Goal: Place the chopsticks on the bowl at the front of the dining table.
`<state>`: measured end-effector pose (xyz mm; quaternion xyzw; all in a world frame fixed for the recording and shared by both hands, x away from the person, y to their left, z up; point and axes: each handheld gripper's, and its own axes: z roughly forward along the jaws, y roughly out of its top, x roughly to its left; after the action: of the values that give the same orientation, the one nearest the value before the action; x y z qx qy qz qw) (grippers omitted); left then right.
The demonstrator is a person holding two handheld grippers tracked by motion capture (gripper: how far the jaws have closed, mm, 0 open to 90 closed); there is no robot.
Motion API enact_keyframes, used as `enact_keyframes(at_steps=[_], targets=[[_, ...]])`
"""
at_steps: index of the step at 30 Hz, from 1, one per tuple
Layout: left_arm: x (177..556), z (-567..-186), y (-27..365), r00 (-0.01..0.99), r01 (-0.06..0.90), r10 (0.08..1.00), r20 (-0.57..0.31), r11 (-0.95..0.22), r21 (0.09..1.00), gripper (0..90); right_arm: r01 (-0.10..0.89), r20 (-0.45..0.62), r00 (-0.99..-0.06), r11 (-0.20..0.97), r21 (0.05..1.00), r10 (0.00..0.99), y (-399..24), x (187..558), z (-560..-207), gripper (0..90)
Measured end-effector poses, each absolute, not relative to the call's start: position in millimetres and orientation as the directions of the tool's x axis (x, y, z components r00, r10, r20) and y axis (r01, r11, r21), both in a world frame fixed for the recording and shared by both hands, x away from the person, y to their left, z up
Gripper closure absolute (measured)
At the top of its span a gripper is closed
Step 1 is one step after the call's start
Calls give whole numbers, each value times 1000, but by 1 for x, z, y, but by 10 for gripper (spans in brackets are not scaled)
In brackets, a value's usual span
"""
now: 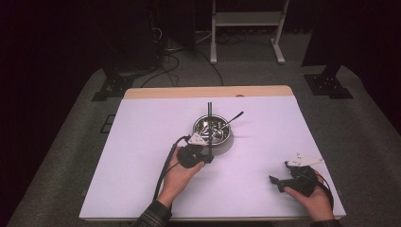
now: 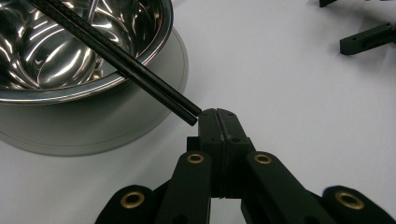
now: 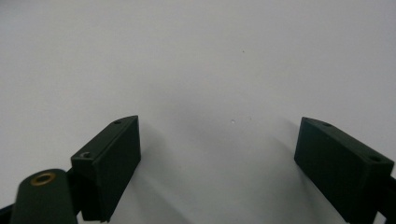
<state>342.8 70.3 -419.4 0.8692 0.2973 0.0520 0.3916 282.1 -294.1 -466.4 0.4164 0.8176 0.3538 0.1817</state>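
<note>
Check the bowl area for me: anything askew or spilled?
Nothing spilled. The shiny steel bowl sits upright on the white table. The left gripper pinches the black rod, which slants across the bowl's rim. The right gripper is open, apart.

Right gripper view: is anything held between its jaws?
No: the right gripper has its jaws wide apart with only bare white table between them.

No text, label, brand, number or sign can be read on anything in these views. The grey plates atop the two grippers carry small dark marks, but they are too small and blurred to make out.
</note>
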Motion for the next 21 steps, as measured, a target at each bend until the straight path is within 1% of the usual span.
enact_keyframes(at_steps=[5,13,18,21], targets=[[339,-417,71,825,466,548,-139,-519,717,888,552,-3,-587,403,730,809,-294,282,-466,127],[331,-412,78,823,461,551,-138,-506,729,824,552,-2,-588,403,730,809,-294,282,-466,127],[324,-408,85,827,453,548,-130,-511,730,730,552,-2,-587,403,730,809,-294,282,-466,127],[322,-406,92,821,455,556,-128,-504,734,637,552,-2,-587,403,730,809,-294,282,-466,127]])
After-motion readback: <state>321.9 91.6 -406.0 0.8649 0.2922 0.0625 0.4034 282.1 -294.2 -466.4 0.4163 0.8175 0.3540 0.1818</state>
